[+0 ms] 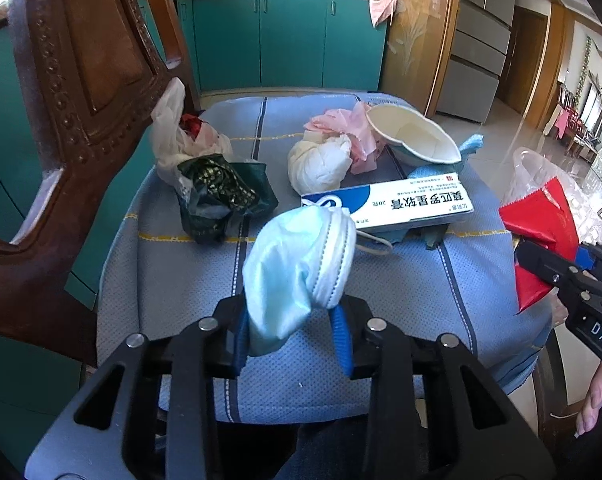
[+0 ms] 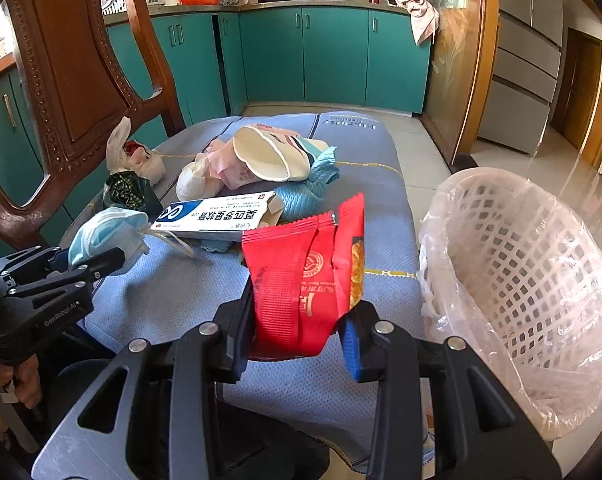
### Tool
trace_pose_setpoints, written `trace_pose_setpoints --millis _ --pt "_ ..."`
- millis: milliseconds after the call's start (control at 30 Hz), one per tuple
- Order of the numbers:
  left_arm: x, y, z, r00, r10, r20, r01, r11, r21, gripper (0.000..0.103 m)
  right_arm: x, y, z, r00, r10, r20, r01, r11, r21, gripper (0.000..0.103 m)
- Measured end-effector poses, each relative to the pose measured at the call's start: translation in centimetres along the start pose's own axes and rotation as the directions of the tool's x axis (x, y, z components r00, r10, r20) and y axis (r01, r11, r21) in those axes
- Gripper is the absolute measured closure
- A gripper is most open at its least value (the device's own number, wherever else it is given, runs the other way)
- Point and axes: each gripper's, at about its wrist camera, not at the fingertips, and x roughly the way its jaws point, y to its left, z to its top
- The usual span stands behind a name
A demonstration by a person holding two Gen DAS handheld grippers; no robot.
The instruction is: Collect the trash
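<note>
My left gripper is shut on a light blue face mask, held just above the blue chair cushion. My right gripper is shut on a red snack wrapper, to the left of a white lattice trash basket lined with clear plastic. More trash lies on the cushion: a white and blue medicine box, a white paper bowl, a white wad, pink paper, a dark green wrapper and a white plastic bag.
A carved wooden chair back rises at the left. Teal kitchen cabinets stand behind, with pots on the counter. A blue cloth lies under the bowl. Tiled floor lies to the right, past the basket.
</note>
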Motion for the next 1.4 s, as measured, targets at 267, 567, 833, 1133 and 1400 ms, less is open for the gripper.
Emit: trace_pose_setpoints --millis 267,567,833,1133,1400 --pt "-3.2 1.2 0.7 0.996 0.034 0.078 -0.031 0.999 -0.034 0.068 -1.3 -0.7 0.6 0.999 -0.008 0.039 0.007 1.0 0.02 0.066" --pt "-5.7 1.0 1.4 0.991 0.025 0.131 -0.02 0.999 -0.04 0.068 -2.3 -0.3 1.3 0.997 0.001 0.072 -0.001 1.0 0.01 0.066" --pt "-7.3 -0.8 2.3 0.986 0.001 0.164 0.002 1.0 -0.019 0.068 -4.7 -3.0 2.0 0.99 -0.037 0.138 0.03 0.998 0.054 0.066" --pt "-7.8 -7.0 4.0 0.978 -0.08 0.193 0.064 0.994 0.088 0.068 -6.8 -8.8 1.2 0.975 -0.142 0.173 0.116 0.981 0.154 0.066" --pt "-6.4 -15.0 6.0 0.957 -0.251 0.149 0.221 0.956 0.192 0.068 -9.4 -15.1 -1.0 0.953 -0.252 0.17 0.204 0.945 0.257 0.066"
